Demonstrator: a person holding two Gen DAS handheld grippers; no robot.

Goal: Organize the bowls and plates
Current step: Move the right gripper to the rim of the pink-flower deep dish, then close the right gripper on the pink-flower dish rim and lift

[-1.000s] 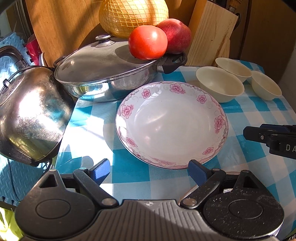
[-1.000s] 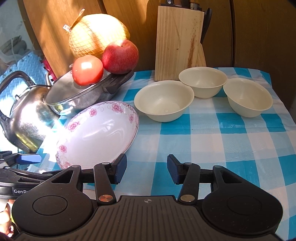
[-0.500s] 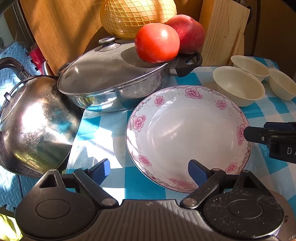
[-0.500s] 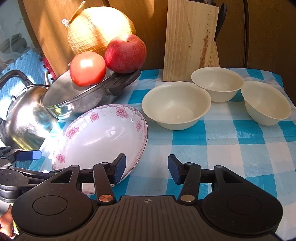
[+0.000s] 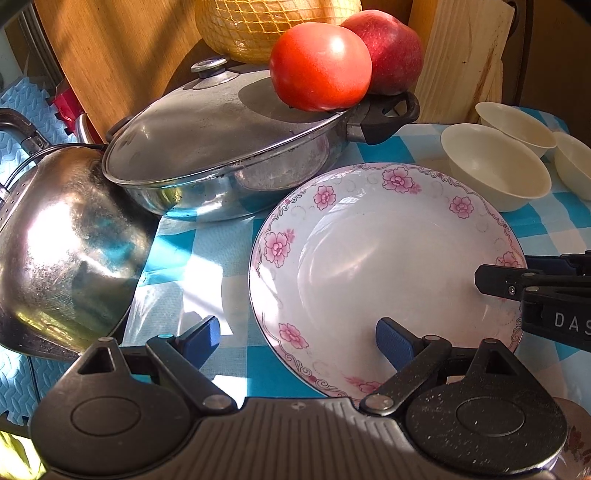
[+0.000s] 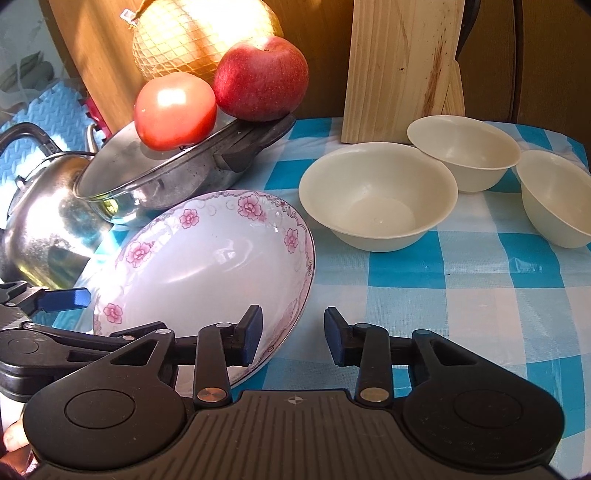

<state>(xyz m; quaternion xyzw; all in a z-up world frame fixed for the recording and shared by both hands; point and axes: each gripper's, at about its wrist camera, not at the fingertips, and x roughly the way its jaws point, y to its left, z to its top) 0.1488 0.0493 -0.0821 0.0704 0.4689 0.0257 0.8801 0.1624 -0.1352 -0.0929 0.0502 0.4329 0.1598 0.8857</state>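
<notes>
Sunlight falls across a blue-and-white checked cloth that covers the desk, bright on the left and shaded toward the wooden wall behind.

Nearest, the left gripper has its jaws spread wide: one blue pad is over the cloth, the other over the near part of the flowered plate. The right gripper is open too, its left pad over the plate's near right rim and its right pad over bare cloth. Neither holds anything. In the left wrist view the right gripper's dark finger reaches over the plate's right edge.

The plate lies on the cloth at the left of the desk, just in front of a lidded steel pan. A steel kettle stands left of the pan. A tomato and a red apple rest on the pan's lid and handle, with a netted yellow fruit behind them.

Farther right, 3 cream bowls stand upright and close together on the cloth before a pale wooden knife block.

Compared with 1 second ago, both cameras have come closer to the plate: it fills more of each view, and both inner pads now overlap it.
</notes>
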